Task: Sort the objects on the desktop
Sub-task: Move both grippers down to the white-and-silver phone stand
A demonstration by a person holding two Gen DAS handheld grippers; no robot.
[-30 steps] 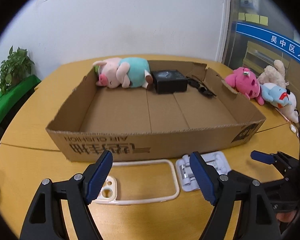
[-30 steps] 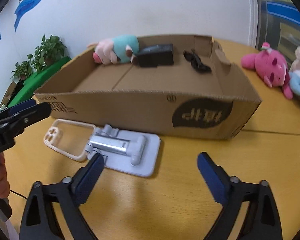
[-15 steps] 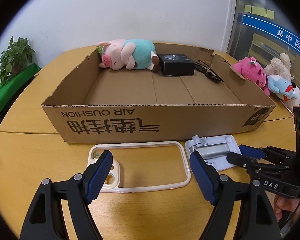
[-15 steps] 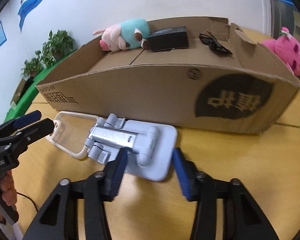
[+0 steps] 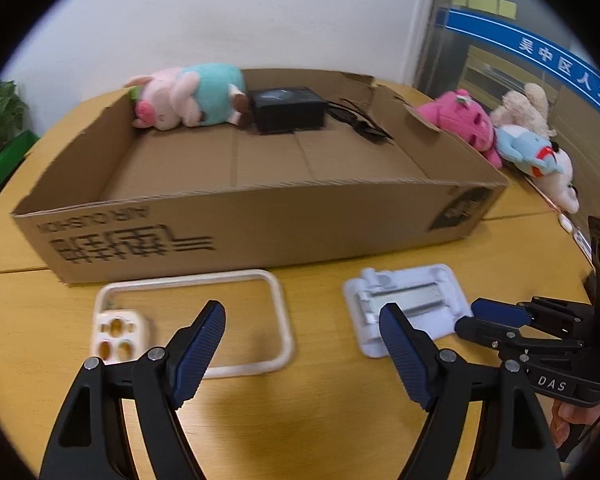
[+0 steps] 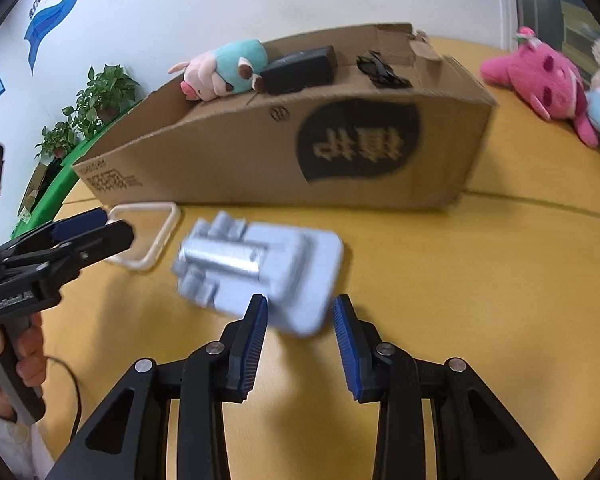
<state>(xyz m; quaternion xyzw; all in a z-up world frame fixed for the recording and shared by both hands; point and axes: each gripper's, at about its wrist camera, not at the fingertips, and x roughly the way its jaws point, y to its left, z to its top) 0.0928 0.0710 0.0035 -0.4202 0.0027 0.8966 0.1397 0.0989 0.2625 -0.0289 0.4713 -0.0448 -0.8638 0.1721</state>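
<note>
A white folding phone stand (image 6: pixel 260 272) lies on the wooden table in front of the cardboard box (image 6: pixel 260 168). My right gripper (image 6: pixel 300 332) is closed around the stand's near corner, its blue pads against the plate; it also shows in the left wrist view (image 5: pixel 484 318) at the stand (image 5: pixel 408 308). A cream phone case (image 5: pixel 192 320) lies left of the stand. My left gripper (image 5: pixel 304 344) is open and empty just above the table, over the case's near right part. Inside the box lie a pig plush (image 5: pixel 188 96), a black box (image 5: pixel 288 108) and sunglasses (image 5: pixel 360 120).
Pink (image 5: pixel 460 120), beige (image 5: pixel 524 110) and blue-white (image 5: pixel 540 160) plush toys lie on the table right of the box. Potted plants (image 6: pixel 92 108) stand beyond the table's left edge. A white wall is behind.
My right gripper has moved in and closed from wide open onto the stand's near corner, and the stand has shifted. My left gripper has come closer over the phone case, still open.
</note>
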